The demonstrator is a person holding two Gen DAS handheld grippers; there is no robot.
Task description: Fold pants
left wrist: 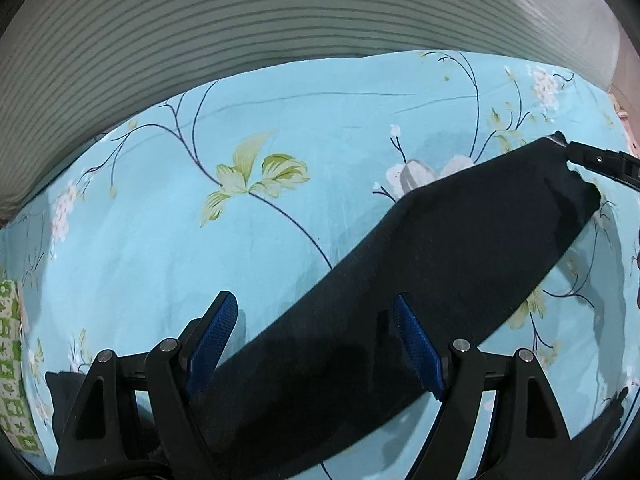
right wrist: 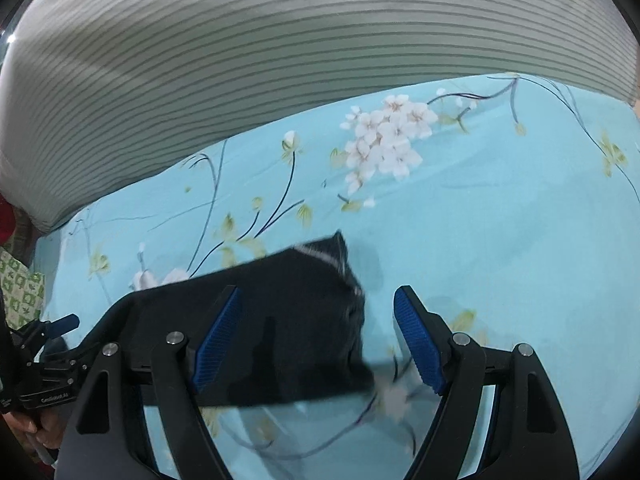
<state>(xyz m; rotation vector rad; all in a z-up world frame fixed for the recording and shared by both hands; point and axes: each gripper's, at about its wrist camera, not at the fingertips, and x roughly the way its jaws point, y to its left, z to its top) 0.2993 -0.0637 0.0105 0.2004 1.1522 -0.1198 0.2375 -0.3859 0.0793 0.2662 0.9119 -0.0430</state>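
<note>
Lying across a light-blue floral bedsheet [left wrist: 168, 216] is a pair of black pants [left wrist: 440, 264], spread as a long dark band that runs from the lower left of the left wrist view up toward the right. The left tool [left wrist: 316, 344] hangs over that band with its blue-padded jaws wide apart; the fabric passes under the gap, and neither pad presses on it. At the band's far end, in the same view, the tip of the right tool [left wrist: 600, 162] sits at the cloth's edge. From the right wrist view, the right tool [right wrist: 316, 340] also stands wide, above a corner of the pants [right wrist: 280, 320] with a pale seam line, blurred. A grey striped cover [right wrist: 280, 60] lies beyond the sheet.
</note>
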